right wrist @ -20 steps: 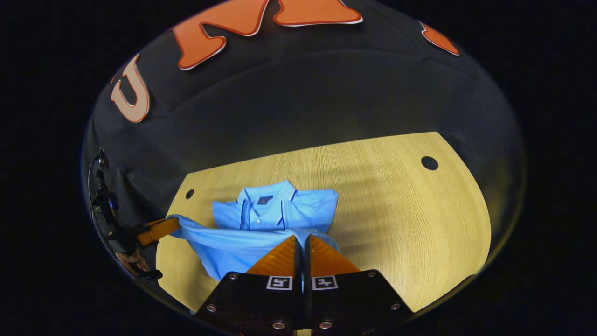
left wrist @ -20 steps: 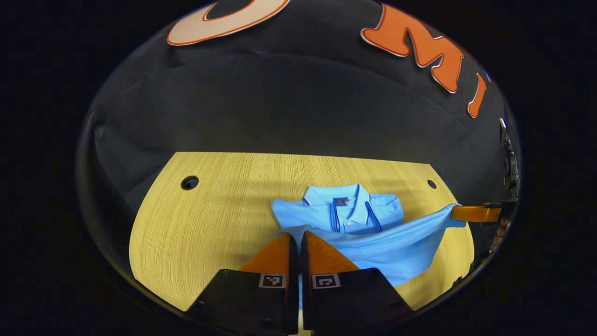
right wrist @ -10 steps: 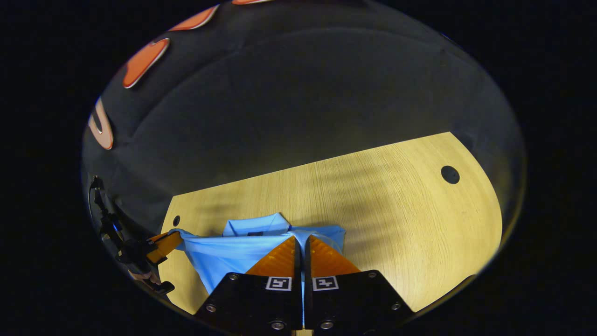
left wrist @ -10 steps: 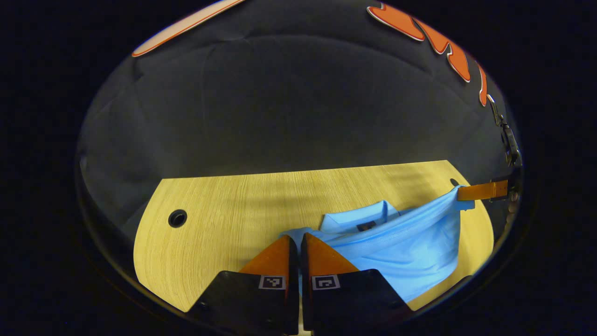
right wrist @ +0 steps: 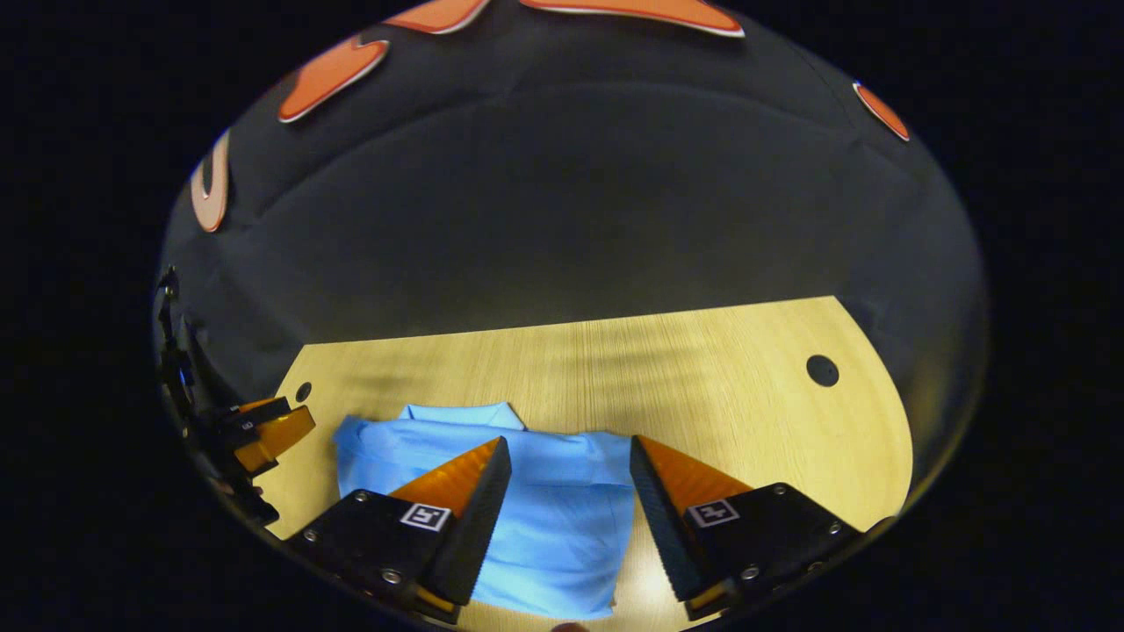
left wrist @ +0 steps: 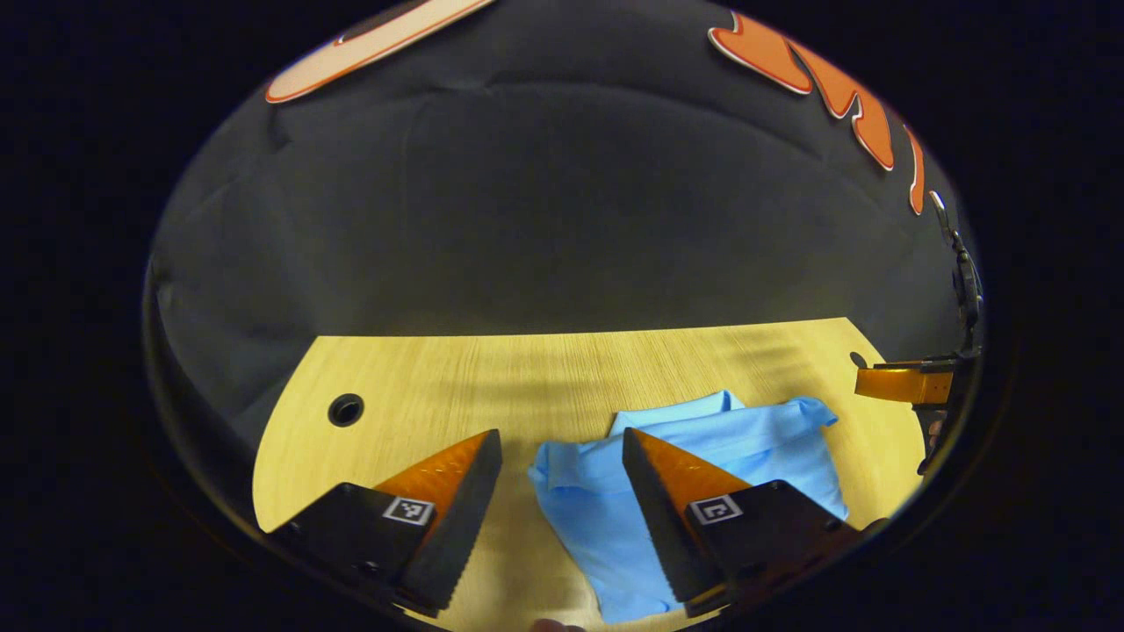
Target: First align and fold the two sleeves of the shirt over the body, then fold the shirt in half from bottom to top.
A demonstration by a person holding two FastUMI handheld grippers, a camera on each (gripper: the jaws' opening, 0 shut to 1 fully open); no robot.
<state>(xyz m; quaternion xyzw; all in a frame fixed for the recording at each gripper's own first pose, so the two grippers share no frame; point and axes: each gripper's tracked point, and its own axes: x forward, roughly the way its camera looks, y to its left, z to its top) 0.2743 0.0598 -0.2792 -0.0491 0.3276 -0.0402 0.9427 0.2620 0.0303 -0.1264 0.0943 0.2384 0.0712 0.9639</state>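
1. Shirt (left wrist: 702, 465), light blue, folded in half and lying flat on the wooden worktop (left wrist: 492, 386), collar tip peeking out at the far edge of the fold.
2. Same shirt (right wrist: 544, 518) in the right gripper view: compact rectangle, upper layer covering the lower, near the front edge of the worktop (right wrist: 702, 369).
3. Left tool (left wrist: 562, 509) spread wide, holding nothing; one finger over bare wood, the other over the shirt's left part. Cannot tell whether that finger touches the cloth.
4. Right tool (right wrist: 562, 513) likewise spread wide, holding nothing; fingers straddling the shirt's right portion, fabric visible in the gap between them.
5. Right tool seen again at the right edge of the left gripper view (left wrist: 904, 384), just past the shirt's corner and apart from the cloth.
6. Left tool seen at the left edge of the right gripper view (right wrist: 268, 430), just beside the shirt's left corner, clear of the fabric.
7. Round cable holes in the worktop: one far left (left wrist: 345, 409), one far right (right wrist: 822, 369), both well apart from the shirt.
8. Dark cloth wall (left wrist: 544, 211) rising behind the worktop.
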